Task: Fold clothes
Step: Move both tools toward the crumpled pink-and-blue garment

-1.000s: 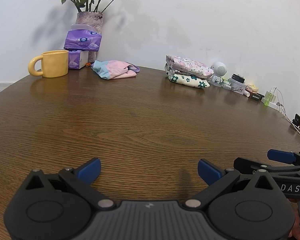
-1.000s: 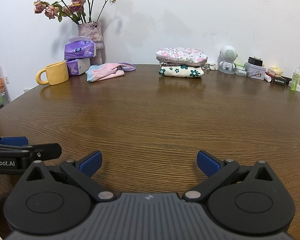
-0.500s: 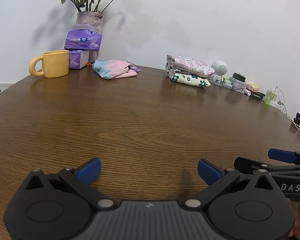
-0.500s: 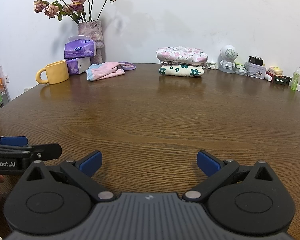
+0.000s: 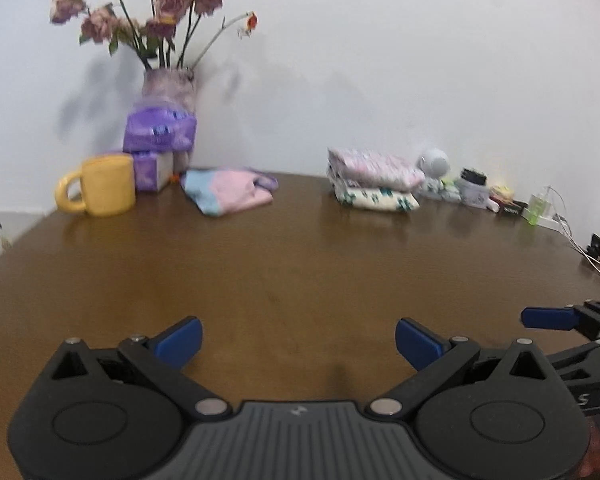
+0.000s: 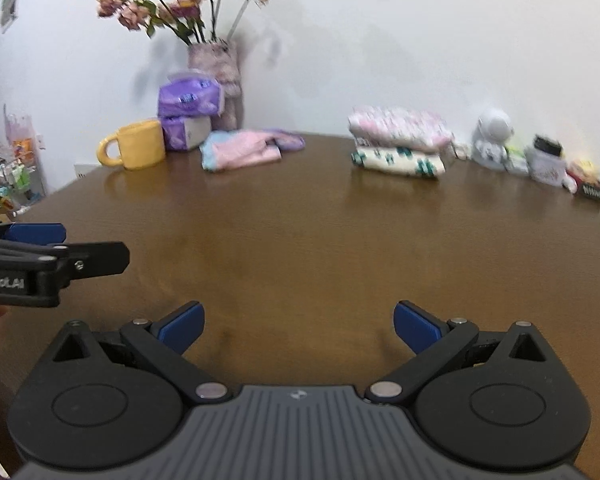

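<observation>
A crumpled pink and light-blue garment [image 5: 228, 192] [image 6: 244, 152] lies at the far side of the wooden table [image 5: 300, 264], left of centre. To its right sits a stack of two folded floral garments [image 5: 374, 184] [image 6: 400, 144]. My left gripper [image 5: 298, 340] is open and holds nothing, well short of the clothes. My right gripper [image 6: 298, 326] is also open and empty, beside the left one. Each gripper shows at the edge of the other's view.
A yellow mug [image 5: 100, 190], purple tissue packs [image 5: 160, 136] and a vase of dried roses [image 5: 168, 84] stand at the back left. A small white robot figure [image 6: 494, 138], jars and small items [image 6: 546, 160] line the back right, with cables [image 5: 580, 248] at the right edge.
Both grippers have risen and moved forward; the views are now blurred by motion and the far objects look larger and lower. Both stay open and empty.
</observation>
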Available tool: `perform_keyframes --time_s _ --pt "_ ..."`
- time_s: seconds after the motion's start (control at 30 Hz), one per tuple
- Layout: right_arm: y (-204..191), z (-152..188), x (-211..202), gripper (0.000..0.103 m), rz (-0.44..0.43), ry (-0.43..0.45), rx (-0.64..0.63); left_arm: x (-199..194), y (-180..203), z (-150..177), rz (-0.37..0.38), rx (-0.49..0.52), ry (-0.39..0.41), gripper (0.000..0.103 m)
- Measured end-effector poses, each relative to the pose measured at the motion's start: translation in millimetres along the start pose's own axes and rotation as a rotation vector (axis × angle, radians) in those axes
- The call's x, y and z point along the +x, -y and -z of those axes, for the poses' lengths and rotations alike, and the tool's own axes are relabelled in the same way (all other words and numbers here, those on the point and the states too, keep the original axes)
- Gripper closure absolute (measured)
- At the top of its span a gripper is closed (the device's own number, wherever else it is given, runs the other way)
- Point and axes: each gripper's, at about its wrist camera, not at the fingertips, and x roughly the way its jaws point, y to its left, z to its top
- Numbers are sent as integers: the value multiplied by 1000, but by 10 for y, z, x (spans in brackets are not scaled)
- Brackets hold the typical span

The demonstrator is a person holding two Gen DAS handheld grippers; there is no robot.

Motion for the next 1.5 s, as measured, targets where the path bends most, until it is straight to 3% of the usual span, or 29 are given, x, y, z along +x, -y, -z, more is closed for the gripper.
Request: perform_keyframes --time_s 0.23,0.5,0.7,0.93,1.1,1.43,1.5 --pt "-19 -561 198 0 -16 30 -54 266 -233 -495 -41 3 9 0" --pt "-89 -1106 704 0 -63 40 -96 773 -540 -940 -124 7 3 0" --pt "-200 -1547 1258 0 -101 35 -142 1283 -754 -1189 -157 13 -1 0" --pt "-112 -2016 2076 4 -169 -4 -26 1959 -940 -1307 -177 27 -5 2" --pt "-58 -2257 2746 22 -175 -71 53 2435 -1007 -1367 -193 43 -36 10" --pt "-38 -2362 3846 57 -232 -192 250 3049 -1170 -1396 -104 -16 -139 33" --pt "-45 -2339 3944 73 -253 -203 289 3095 -1169 -1397 -95 -7 -151 45"
